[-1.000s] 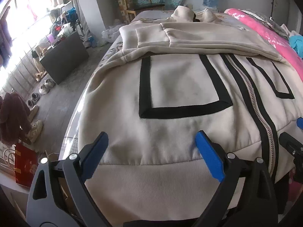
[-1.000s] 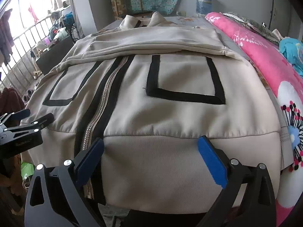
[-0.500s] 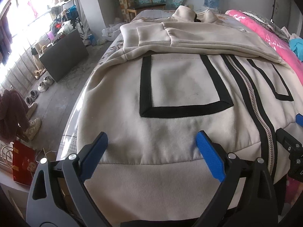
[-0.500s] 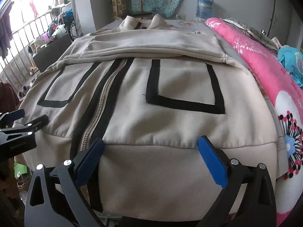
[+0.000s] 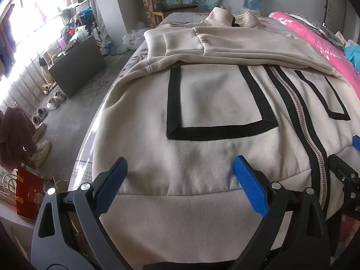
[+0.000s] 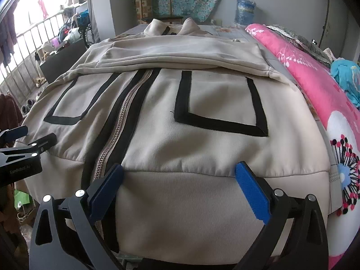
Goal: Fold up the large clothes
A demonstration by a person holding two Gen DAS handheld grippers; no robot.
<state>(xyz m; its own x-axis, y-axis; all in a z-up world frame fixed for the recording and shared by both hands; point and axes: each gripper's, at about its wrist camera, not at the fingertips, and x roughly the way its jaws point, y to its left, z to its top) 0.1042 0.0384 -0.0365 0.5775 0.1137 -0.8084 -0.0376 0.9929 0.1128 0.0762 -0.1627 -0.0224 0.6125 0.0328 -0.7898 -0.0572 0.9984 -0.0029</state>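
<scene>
A big cream jacket (image 5: 216, 103) lies flat on the bed (image 6: 227, 30), front side up. It has a zip (image 6: 117, 132) down the middle with black stripes beside it. There is a black-edged pocket (image 5: 216, 103) on each side. The sleeves (image 6: 180, 54) are folded across the top part, below the collar (image 5: 231, 18).

The left gripper (image 5: 180, 171) is spread wide. It sits low at the jacket's bottom hem (image 5: 180, 220), on the side near the floor. Its blue pads (image 5: 249, 186) may be touching the cloth, but that is hard to tell. It holds nothing.

The right gripper (image 6: 177, 175) is spread wide too. It is at the same hem, between the zip and the pink blanket (image 6: 315, 85). It holds nothing.

Shoes (image 5: 54, 99) stand on the floor beside the bed. A chair (image 5: 171, 4) is at the far end.
</scene>
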